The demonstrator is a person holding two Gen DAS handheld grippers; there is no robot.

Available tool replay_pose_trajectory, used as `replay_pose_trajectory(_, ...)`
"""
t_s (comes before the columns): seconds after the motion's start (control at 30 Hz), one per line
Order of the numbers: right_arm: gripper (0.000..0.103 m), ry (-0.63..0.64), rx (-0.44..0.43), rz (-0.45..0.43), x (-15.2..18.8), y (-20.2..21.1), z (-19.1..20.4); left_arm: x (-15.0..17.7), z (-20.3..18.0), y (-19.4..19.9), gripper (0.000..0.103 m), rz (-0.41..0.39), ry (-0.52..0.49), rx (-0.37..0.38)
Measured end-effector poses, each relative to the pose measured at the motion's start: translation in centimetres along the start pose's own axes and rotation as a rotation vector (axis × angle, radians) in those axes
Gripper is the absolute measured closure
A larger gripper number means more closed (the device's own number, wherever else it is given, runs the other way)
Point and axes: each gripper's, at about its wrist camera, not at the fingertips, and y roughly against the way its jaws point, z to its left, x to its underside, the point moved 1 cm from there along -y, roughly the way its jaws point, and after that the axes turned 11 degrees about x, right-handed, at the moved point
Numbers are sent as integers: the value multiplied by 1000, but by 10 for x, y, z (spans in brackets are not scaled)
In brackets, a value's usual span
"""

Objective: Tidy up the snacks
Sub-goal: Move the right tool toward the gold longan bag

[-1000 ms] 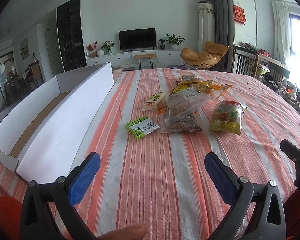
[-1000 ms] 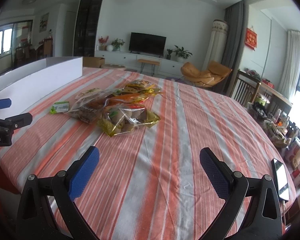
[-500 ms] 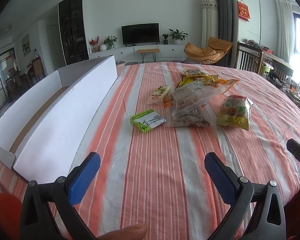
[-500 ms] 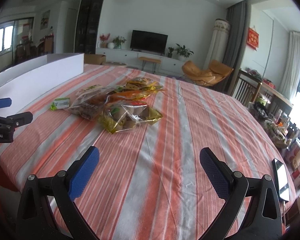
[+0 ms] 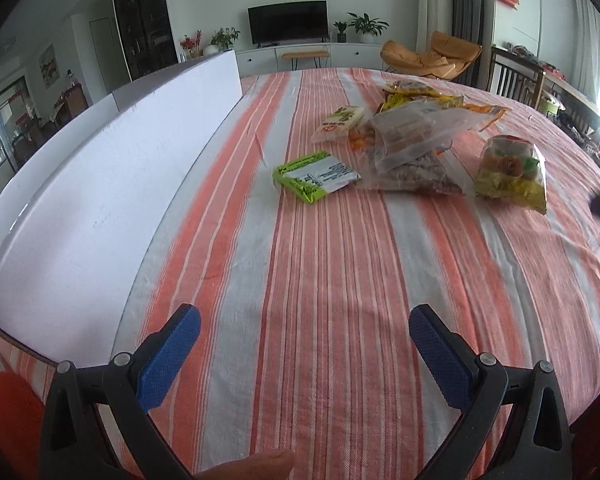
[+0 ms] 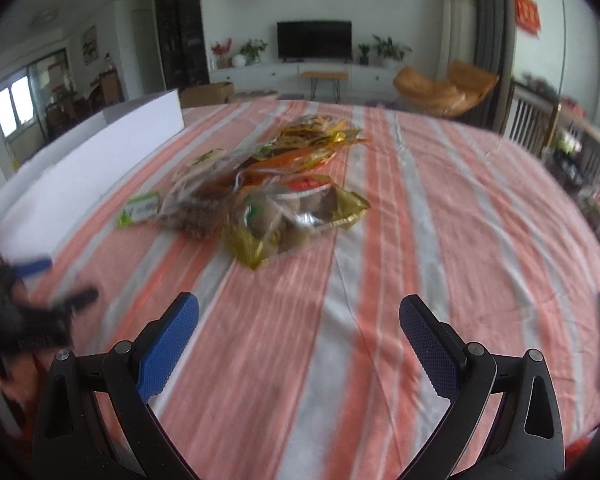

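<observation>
Both tools hang over the striped tablecloth (image 5: 324,280) with nothing in them: the left gripper (image 5: 304,344) has its jaws wide apart, and the right gripper (image 6: 298,334) is spread just as wide. The snack pile (image 6: 268,196) lies ahead at twelve o'clock from the right tool, well apart from either one. From the left tool, the green packet (image 5: 314,174) lies at about twelve, the clear bag (image 5: 414,136) behind it at one, and the yellow-edged bag (image 5: 512,172) off at two. The white box (image 5: 112,184) runs along at ten. The risk, I'd say: those bags overlap, so a careless pinch could drag two at once, and slick film may slip free.
</observation>
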Motion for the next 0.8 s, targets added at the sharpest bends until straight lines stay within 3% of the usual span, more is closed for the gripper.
replay_pose_trajectory(0.17, 1, -21, -17, 69, -53, -43, 20, 2, 4, -2, 0, 3, -6, -12)
replay_pose_trajectory(0.27, 2, 60, -6, 112, -64, -72, 45, 3, 9, -4, 0, 8, -1, -14)
replay_pose_trajectory(0.37, 2, 145, 75, 157, -58, -95, 54, 2, 13, -5, 0, 15, 6, -13)
replay_pose_trajectory(0.47, 2, 82, 91, 175, -50, -97, 18, 2, 16, -8, 0, 22, 14, -8)
replay_pose_trajectory(0.63, 2, 9, 269, 207, -42, -93, -60, 0, 17, -19, 0, 52, 32, 11)
replay_pose_trajectory(0.8, 2, 29, 229, 233, -18, -70, -74, -1, 19, -21, 0, 57, 43, 24)
